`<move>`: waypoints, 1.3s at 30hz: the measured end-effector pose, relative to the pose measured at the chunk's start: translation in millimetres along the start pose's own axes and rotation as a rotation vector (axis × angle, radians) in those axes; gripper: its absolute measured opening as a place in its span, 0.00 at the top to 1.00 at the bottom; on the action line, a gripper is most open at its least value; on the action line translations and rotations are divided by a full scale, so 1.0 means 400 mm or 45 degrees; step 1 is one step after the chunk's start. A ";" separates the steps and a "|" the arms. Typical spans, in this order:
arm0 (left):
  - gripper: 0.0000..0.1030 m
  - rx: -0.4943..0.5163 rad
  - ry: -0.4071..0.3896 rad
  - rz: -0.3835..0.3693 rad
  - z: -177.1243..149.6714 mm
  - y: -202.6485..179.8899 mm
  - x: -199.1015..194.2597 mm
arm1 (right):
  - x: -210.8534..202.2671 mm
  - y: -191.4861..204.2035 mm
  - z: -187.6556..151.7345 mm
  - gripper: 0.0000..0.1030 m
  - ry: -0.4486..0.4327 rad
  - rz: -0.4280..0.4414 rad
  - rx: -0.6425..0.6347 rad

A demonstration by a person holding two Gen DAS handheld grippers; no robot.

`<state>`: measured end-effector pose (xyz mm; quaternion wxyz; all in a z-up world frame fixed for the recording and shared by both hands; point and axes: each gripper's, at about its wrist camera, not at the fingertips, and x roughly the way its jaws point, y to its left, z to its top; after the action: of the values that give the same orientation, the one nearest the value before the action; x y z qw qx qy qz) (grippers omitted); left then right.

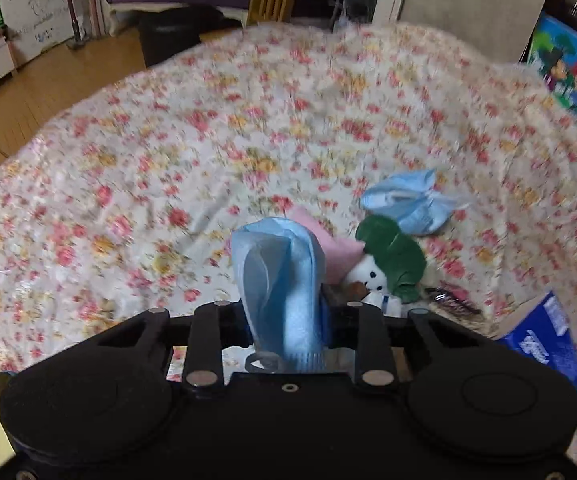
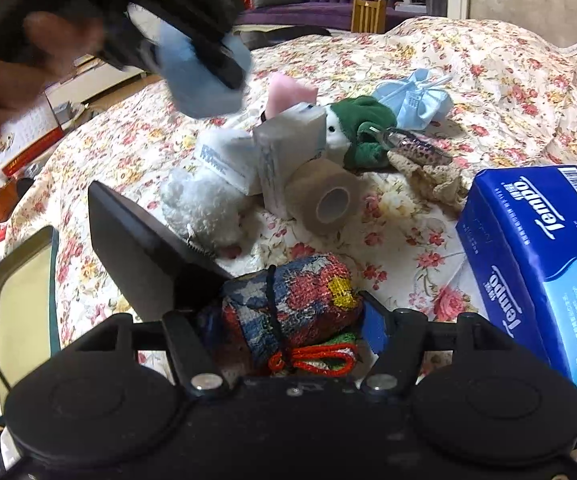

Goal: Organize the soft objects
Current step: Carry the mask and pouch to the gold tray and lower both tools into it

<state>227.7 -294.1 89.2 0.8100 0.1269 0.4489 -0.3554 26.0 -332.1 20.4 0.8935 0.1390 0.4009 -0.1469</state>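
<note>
My left gripper (image 1: 288,312) is shut on a light blue folded cloth (image 1: 280,272) that stands up between its jaws above the floral bedspread (image 1: 148,160). The right wrist view shows the same left gripper (image 2: 208,60) at the upper left, blurred, in a person's hand with the blue cloth (image 2: 204,88). My right gripper (image 2: 288,304) is shut on a colourful woven roll (image 2: 296,304) tied with black and red cord. Beyond lie a second blue cloth bundle (image 2: 416,100), a snowman plush with a green hat (image 2: 352,128), a pink sponge (image 2: 288,92) and a white plush (image 2: 200,208).
A blue Tempo tissue pack (image 2: 536,272) lies at the right. White tissue packets (image 2: 284,148), a beige bandage roll (image 2: 328,196) and a crochet piece (image 2: 432,180) sit in the pile. An open metal tin (image 2: 16,308) stands at the left bed edge.
</note>
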 end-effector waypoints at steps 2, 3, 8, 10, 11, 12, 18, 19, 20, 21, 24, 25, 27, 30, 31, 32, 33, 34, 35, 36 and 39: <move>0.71 -0.003 -0.040 0.015 -0.007 0.023 -0.054 | -0.008 -0.007 0.000 0.37 -0.021 -0.002 0.022; 0.71 -0.007 -0.055 0.026 -0.014 0.039 -0.082 | -0.013 -0.010 0.001 0.37 -0.033 -0.005 0.032; 0.71 -0.101 -0.109 0.101 -0.090 0.159 -0.199 | -0.029 -0.012 0.004 0.37 -0.070 -0.017 0.048; 0.71 -0.148 -0.126 0.157 -0.136 0.219 -0.238 | -0.034 -0.004 0.003 0.37 -0.076 -0.033 0.033; 0.71 -0.172 -0.132 0.195 -0.162 0.247 -0.254 | -0.036 0.001 0.003 0.37 -0.077 -0.041 0.022; 0.71 -0.192 -0.134 0.231 -0.187 0.276 -0.268 | -0.038 0.005 0.003 0.37 -0.081 -0.048 0.010; 0.71 -0.321 -0.123 0.430 -0.342 0.415 -0.315 | -0.057 0.038 0.001 0.37 -0.104 -0.112 -0.063; 0.71 -0.350 -0.113 0.447 -0.366 0.435 -0.315 | -0.060 0.041 0.001 0.37 -0.107 -0.129 -0.073; 0.71 -0.382 -0.102 0.456 -0.389 0.453 -0.313 | -0.064 0.046 0.000 0.37 -0.112 -0.145 -0.083; 0.71 -0.409 -0.091 0.463 -0.410 0.468 -0.307 | -0.070 0.052 -0.001 0.37 -0.120 -0.160 -0.095; 0.71 -0.479 -0.057 0.485 -0.470 0.510 -0.287 | -0.084 0.072 -0.004 0.37 -0.137 -0.207 -0.140; 0.71 -0.498 -0.046 0.486 -0.487 0.519 -0.278 | -0.087 0.081 -0.005 0.37 -0.137 -0.225 -0.159; 0.71 -0.536 -0.025 0.476 -0.522 0.537 -0.263 | -0.096 0.104 -0.007 0.37 -0.133 -0.246 -0.180; 0.71 -0.578 0.000 0.466 -0.564 0.555 -0.245 | -0.125 0.162 -0.010 0.37 -0.134 -0.191 -0.197; 0.71 -0.591 0.004 0.466 -0.586 0.560 -0.250 | -0.137 0.189 -0.012 0.37 -0.141 -0.167 -0.211; 0.71 -0.601 0.009 0.463 -0.599 0.563 -0.246 | -0.146 0.222 -0.011 0.37 -0.143 -0.140 -0.231; 0.71 -0.609 0.014 0.459 -0.603 0.565 -0.239 | -0.155 0.257 -0.010 0.37 -0.146 -0.110 -0.256; 0.70 -0.619 0.018 0.455 -0.610 0.568 -0.232 | -0.164 0.293 -0.009 0.37 -0.150 -0.076 -0.279; 0.70 -0.627 0.021 0.456 -0.616 0.569 -0.226 | -0.172 0.331 -0.006 0.37 -0.150 -0.037 -0.307; 0.70 -0.631 0.023 0.459 -0.621 0.571 -0.220 | -0.178 0.371 -0.003 0.37 -0.146 0.002 -0.338; 0.68 -0.638 0.024 0.478 -0.637 0.576 -0.209 | -0.185 0.486 0.001 0.37 -0.121 0.090 -0.434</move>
<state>195.6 42.9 -12.6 0.8633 0.0073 0.4988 -0.0766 52.0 -142.5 102.2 0.9267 -0.0076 0.3722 -0.0515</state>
